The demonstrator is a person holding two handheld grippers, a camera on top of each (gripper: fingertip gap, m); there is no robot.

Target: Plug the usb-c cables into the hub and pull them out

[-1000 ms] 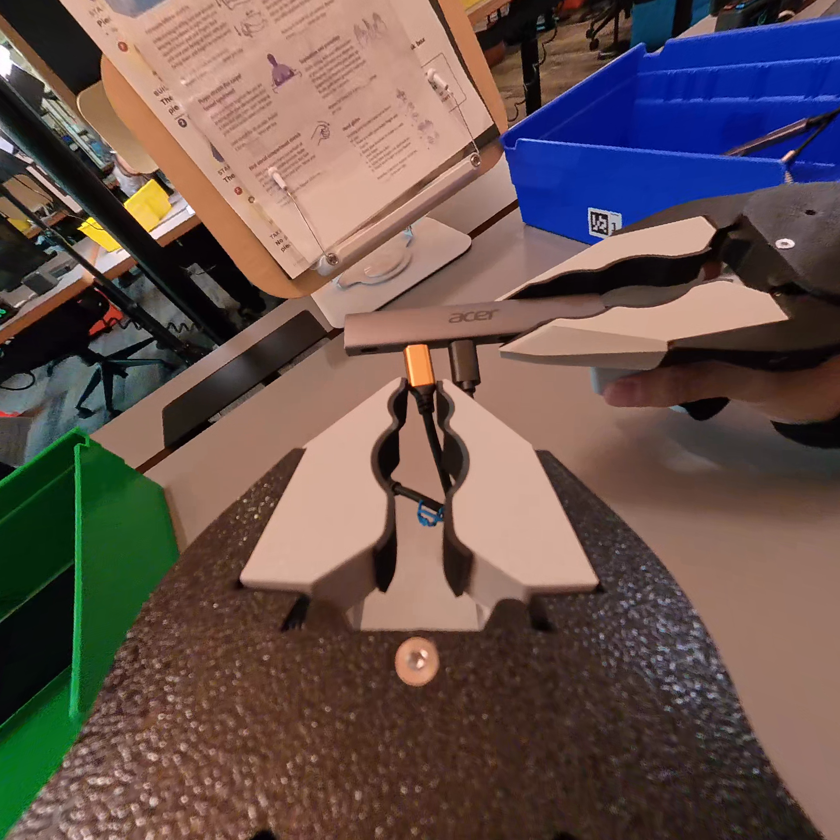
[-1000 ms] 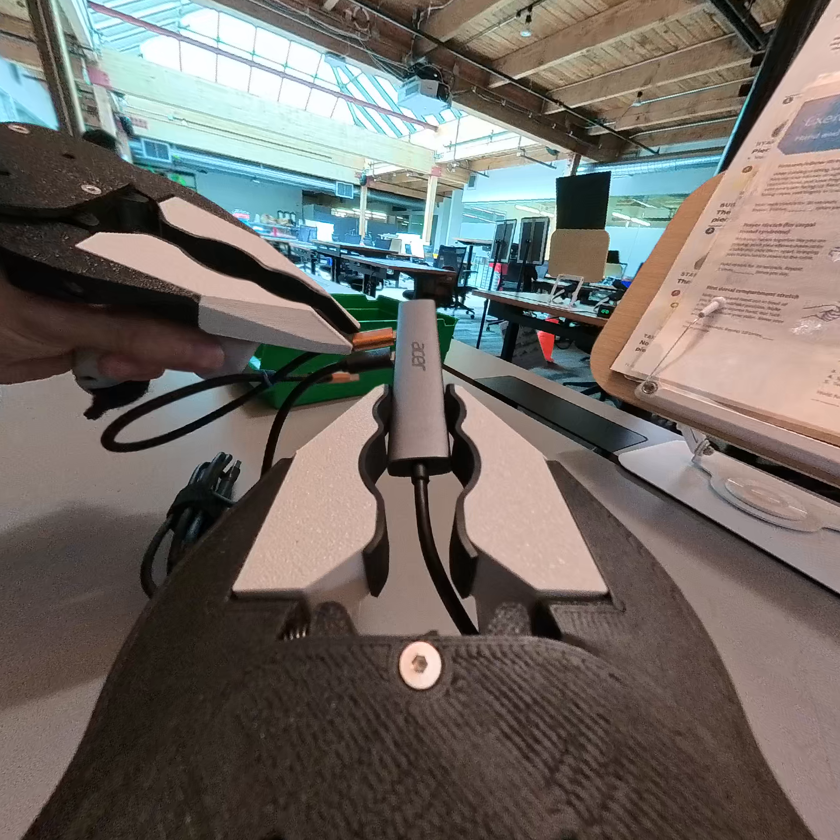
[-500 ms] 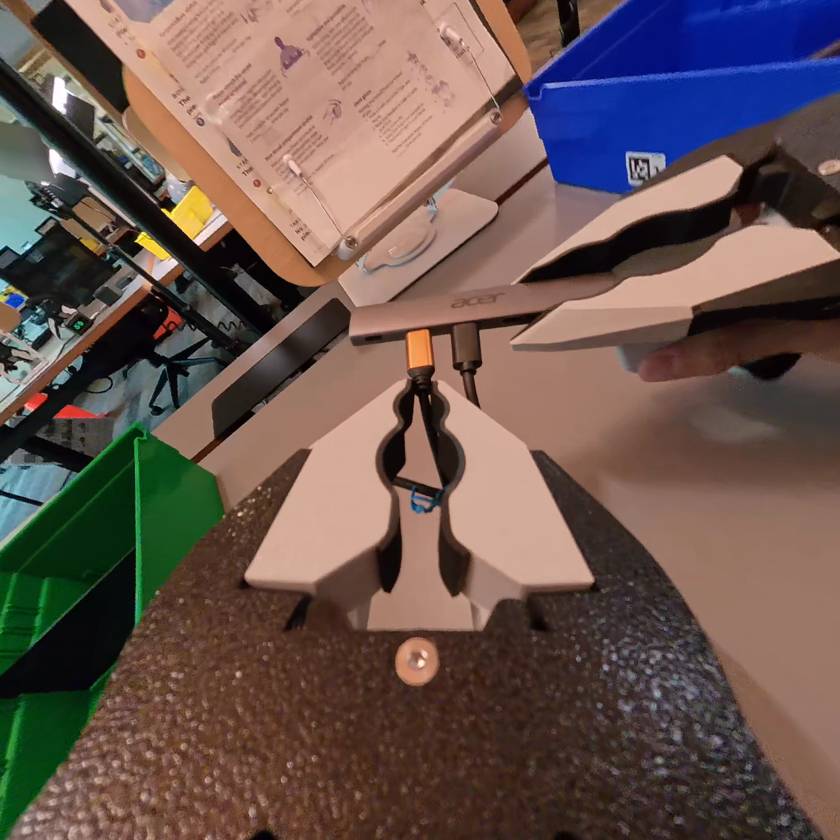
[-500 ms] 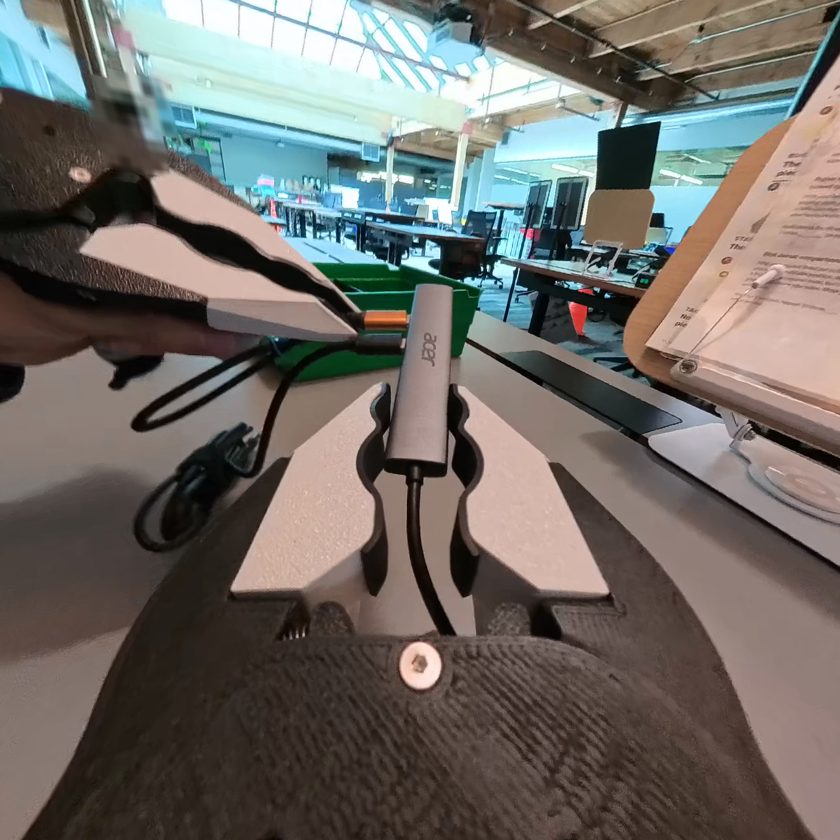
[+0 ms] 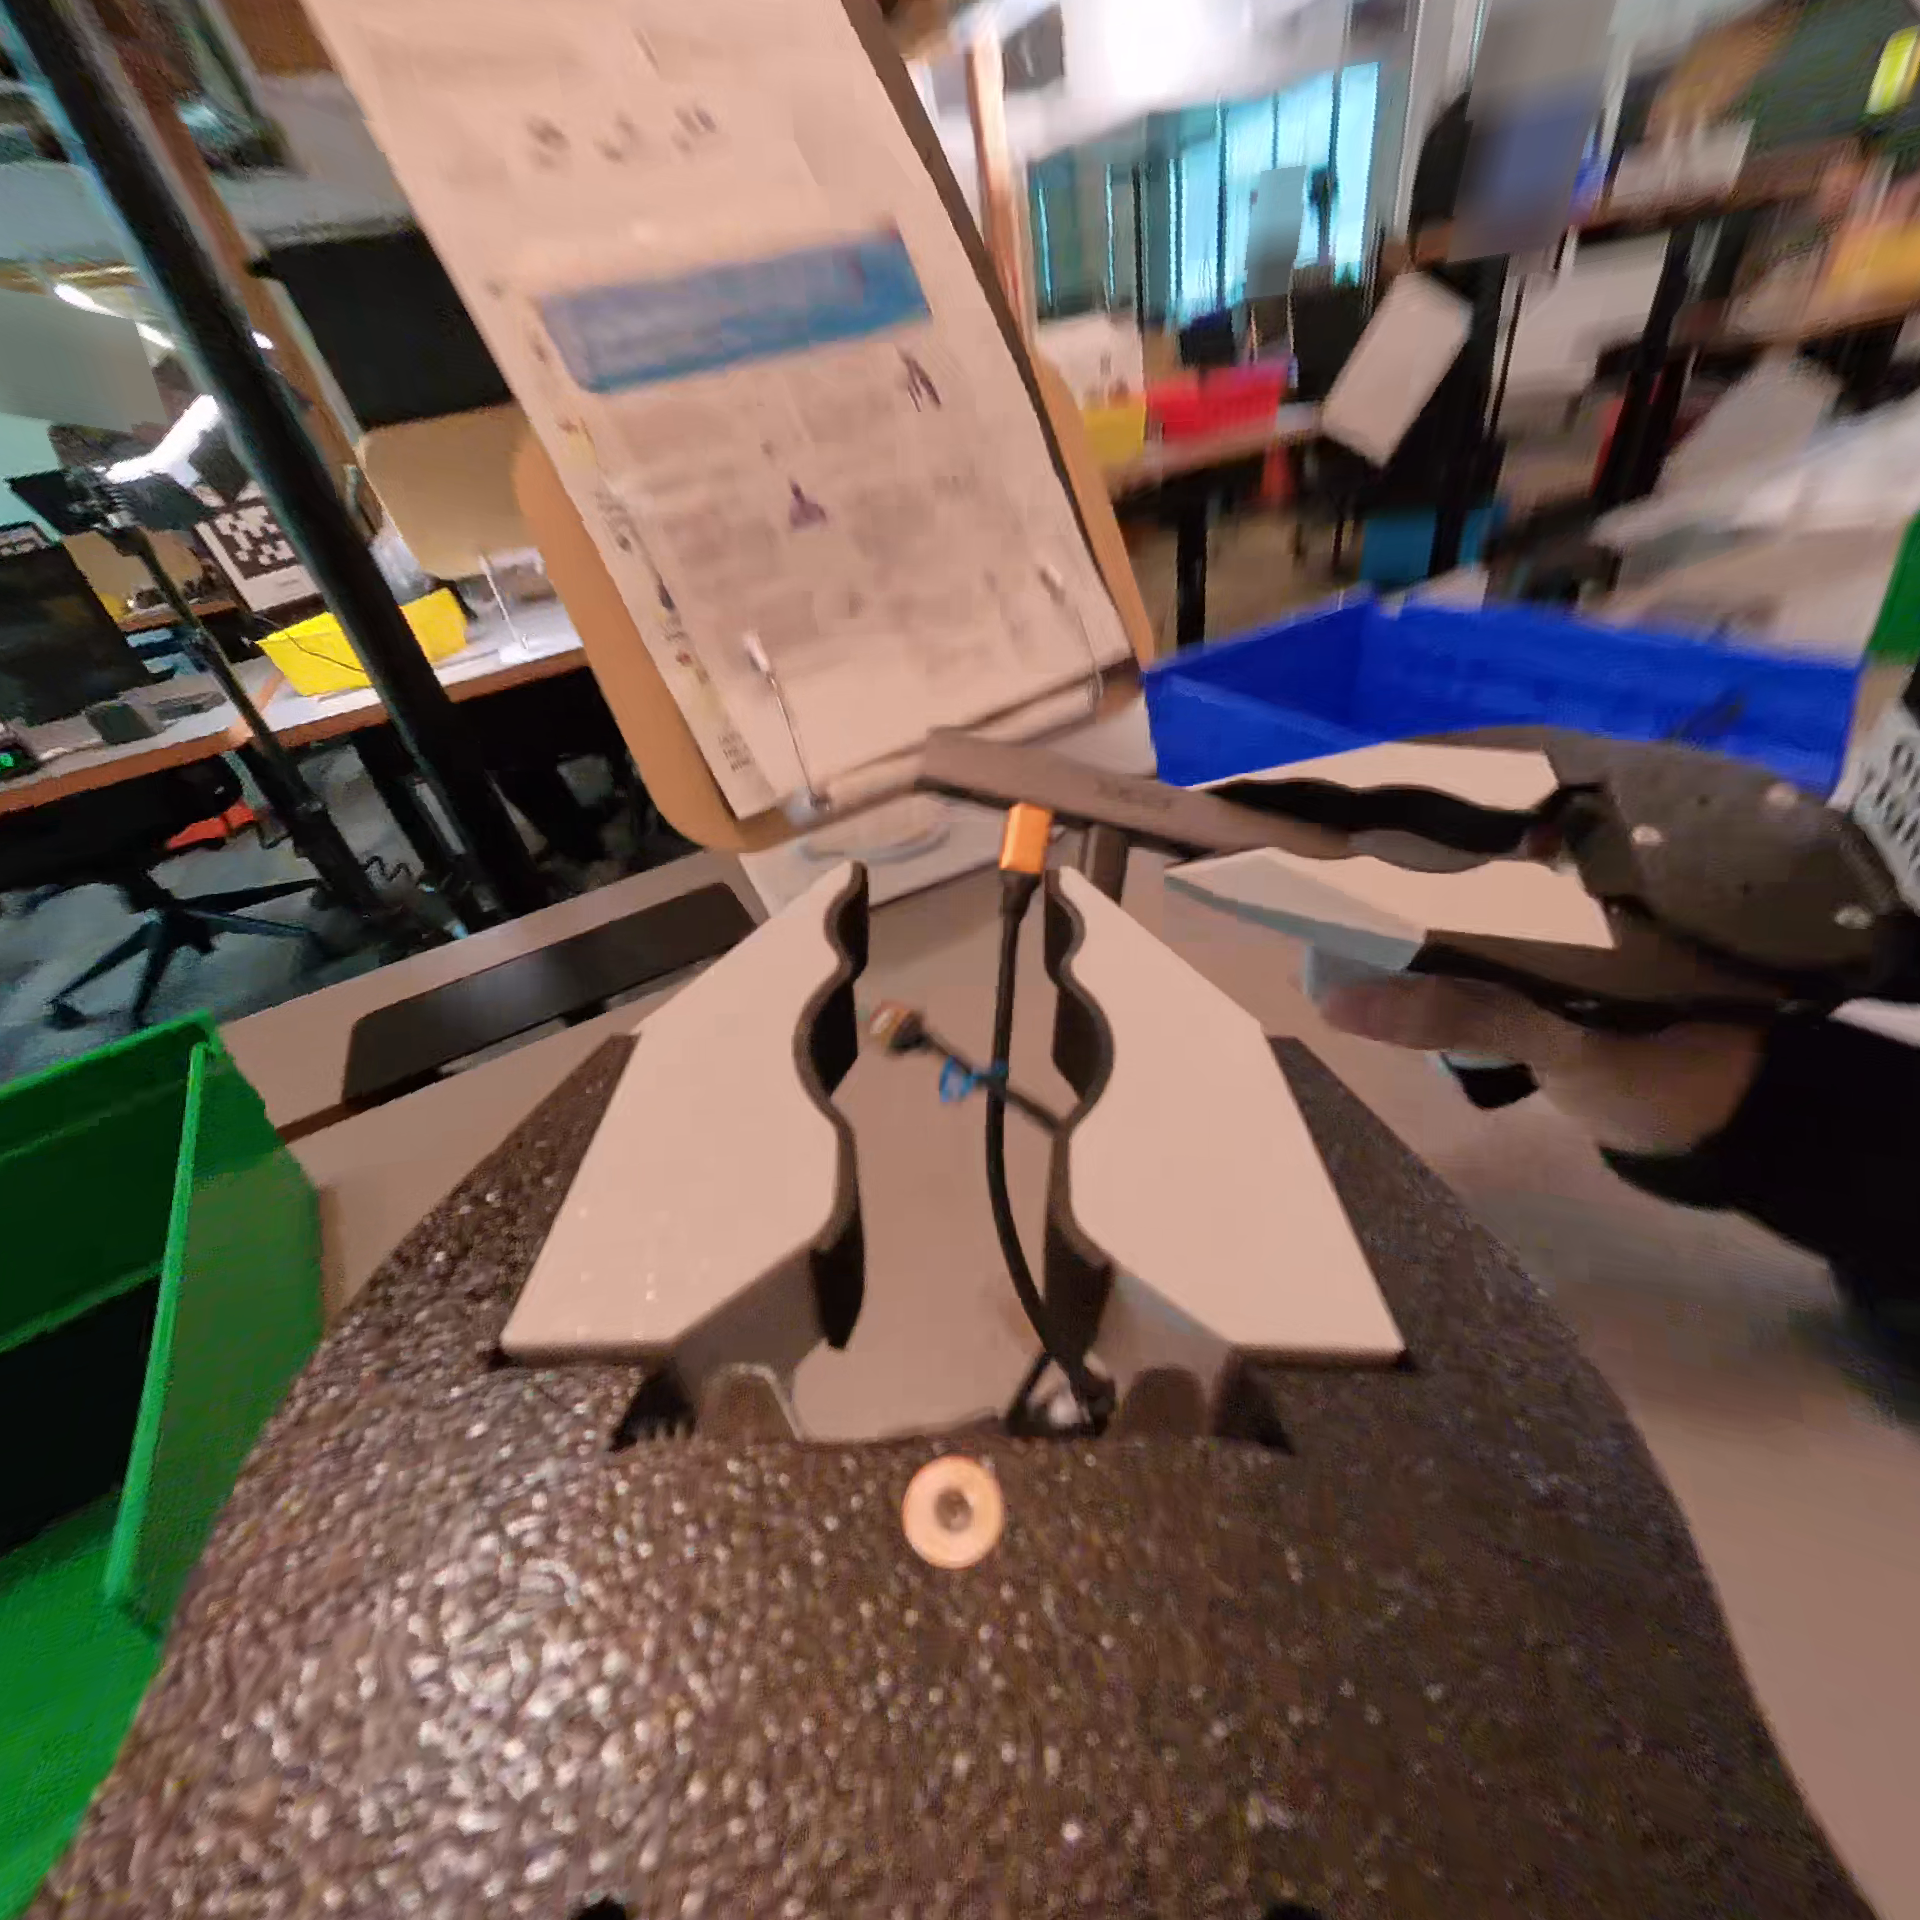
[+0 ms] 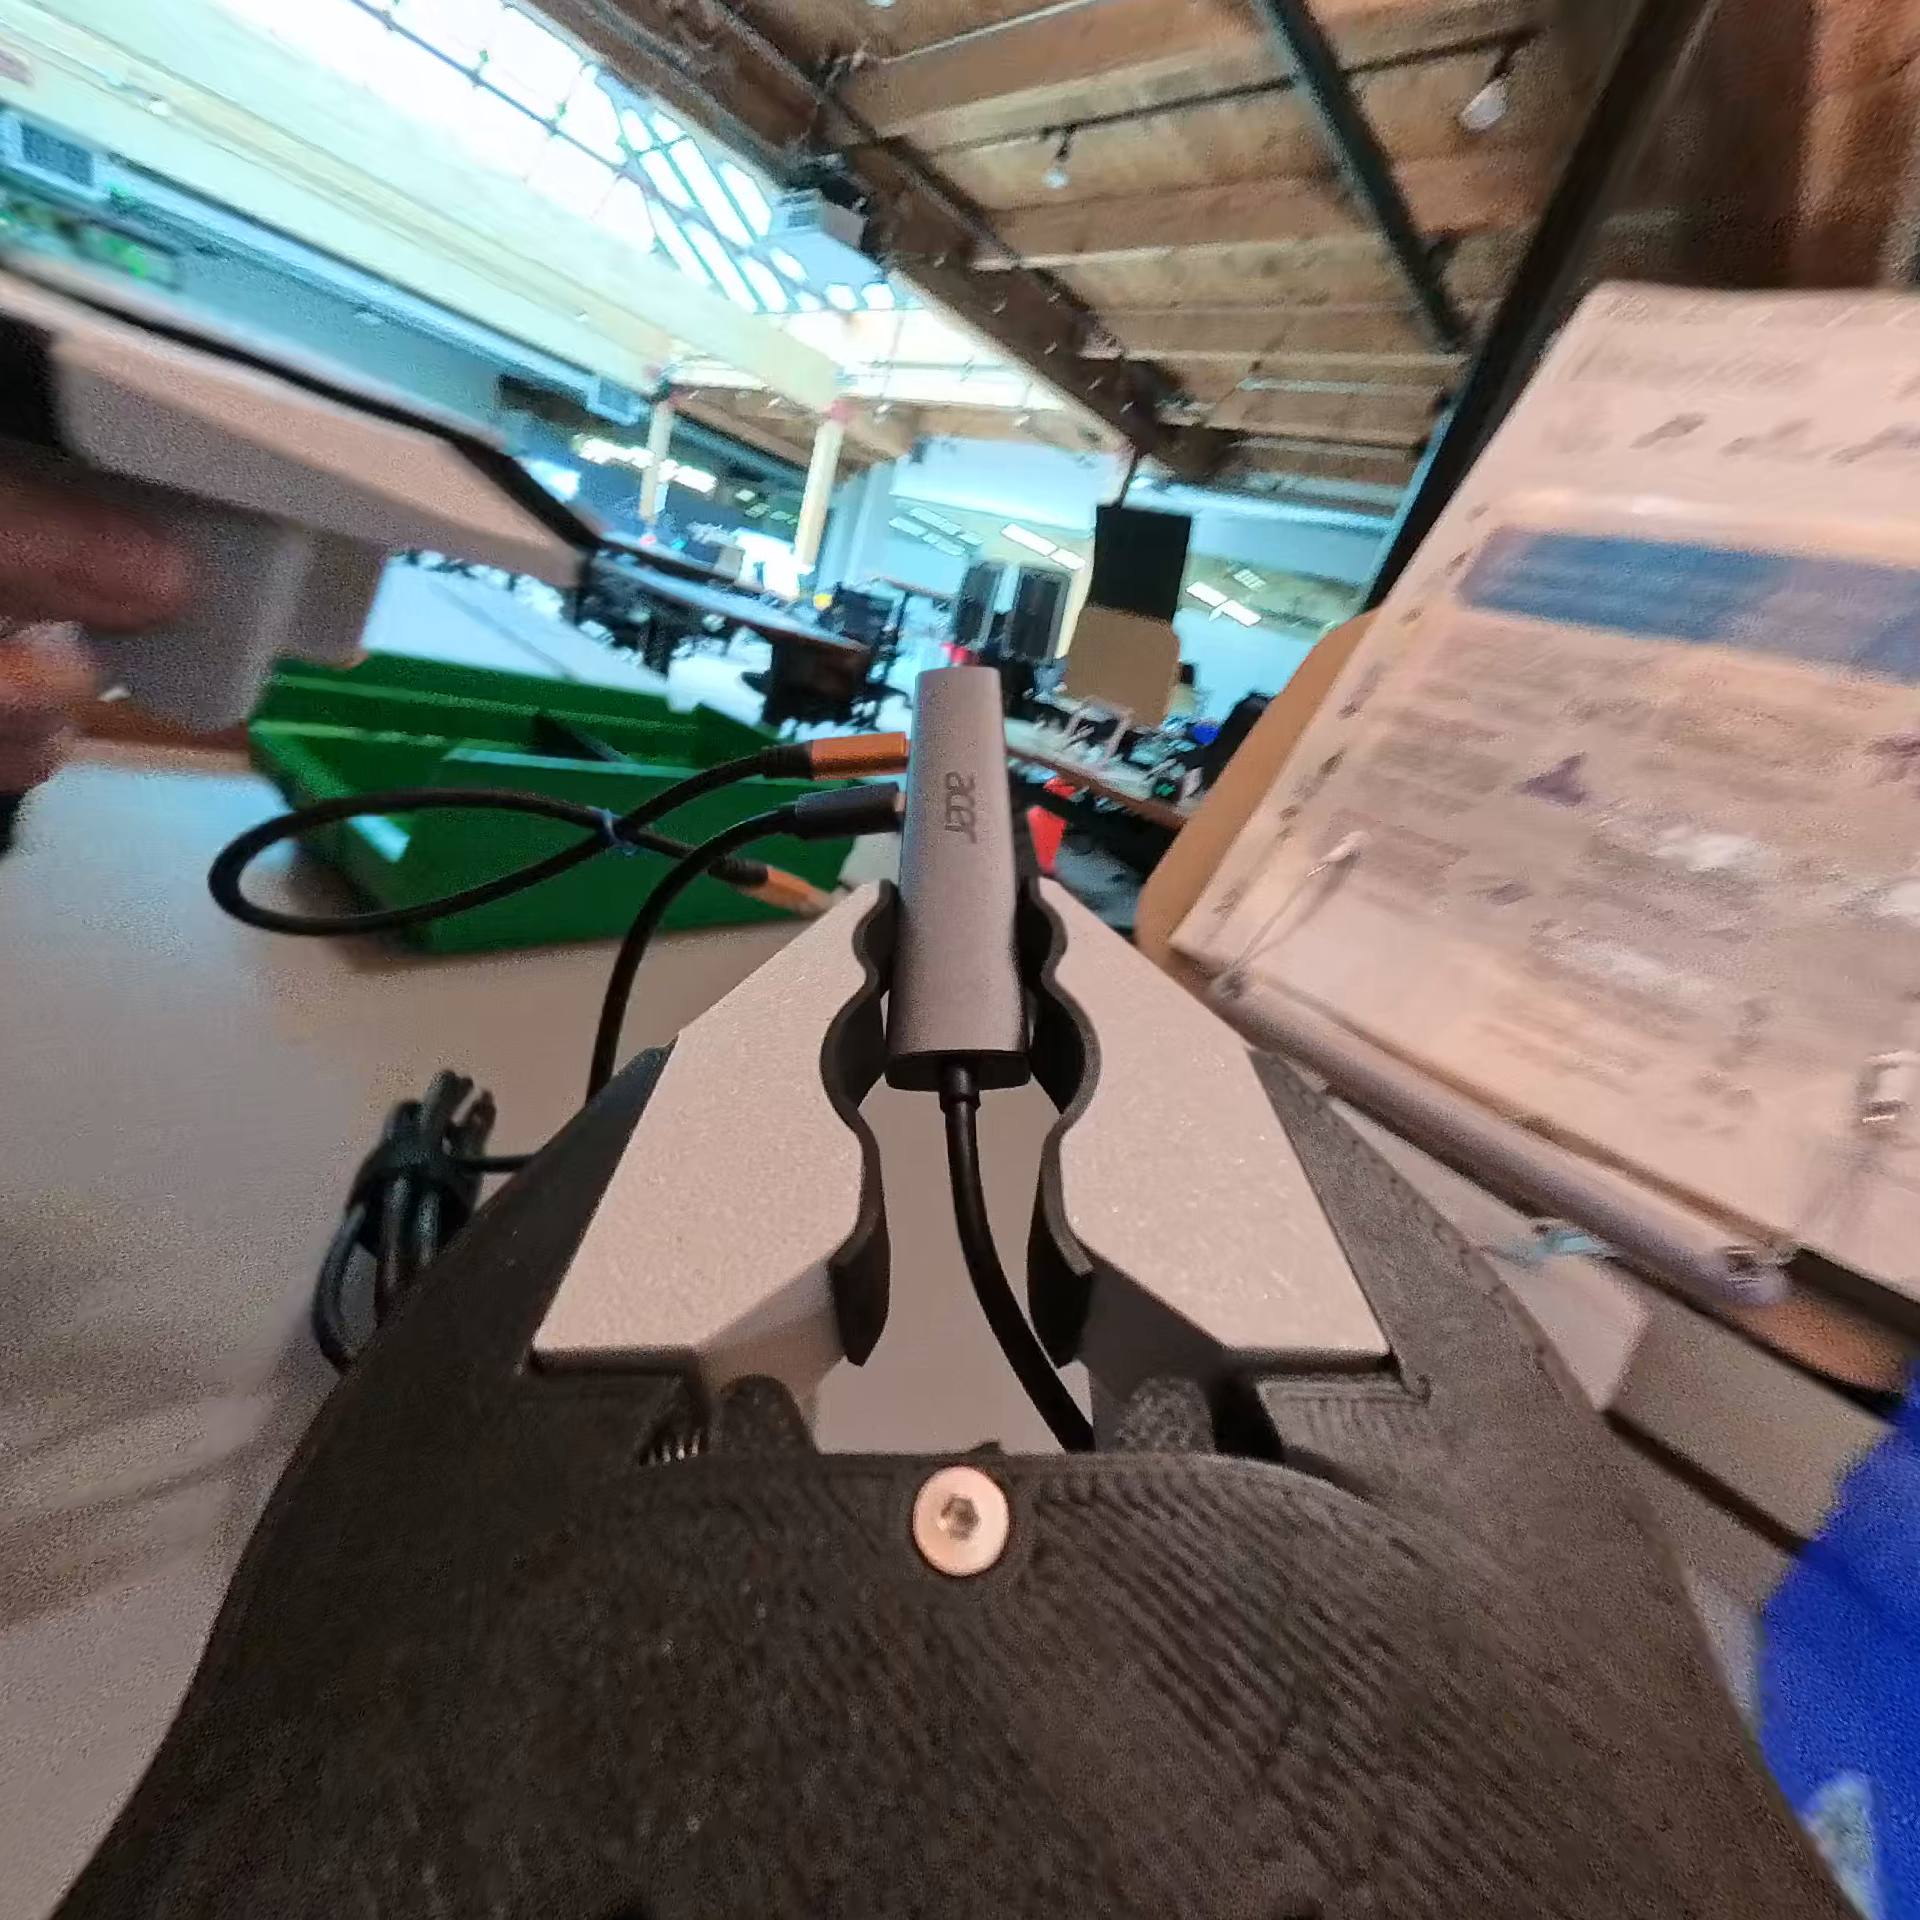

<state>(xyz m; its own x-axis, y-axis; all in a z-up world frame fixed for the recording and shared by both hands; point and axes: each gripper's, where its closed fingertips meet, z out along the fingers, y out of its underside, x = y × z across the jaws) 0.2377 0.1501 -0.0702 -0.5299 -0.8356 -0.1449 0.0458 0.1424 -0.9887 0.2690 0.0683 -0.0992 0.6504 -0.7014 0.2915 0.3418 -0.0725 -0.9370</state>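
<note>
My right gripper [image 6: 956, 904] is shut on the near end of the grey hub [image 6: 956, 831] and holds it above the table. An orange usb-c plug [image 6: 857, 753] and a dark usb-c plug [image 6: 852, 805] sit in the hub's left side. My left gripper [image 5: 956, 883] is open. The orange plug's black cable [image 5: 997, 1091] runs loosely through the gap, close to the right finger [image 5: 1174, 1143]. The orange plug [image 5: 1023, 836] stays in the hub [image 5: 1049, 779], just past my fingertips. The right gripper [image 5: 1195, 831] shows at the right. The left gripper [image 6: 561, 540] is blurred at the upper left.
A green bin [image 5: 156, 1195] stands at the left and a blue bin [image 5: 1455, 686] at the back right. A document stand with a paper sheet [image 5: 748, 436] stands behind the hub. A coiled black cable bundle [image 6: 405, 1174] lies on the grey table [image 6: 156, 1039].
My left gripper has opened and let go of the orange cable. Both views have swung and are blurred. The hub stays in the right gripper with both plugs in it.
</note>
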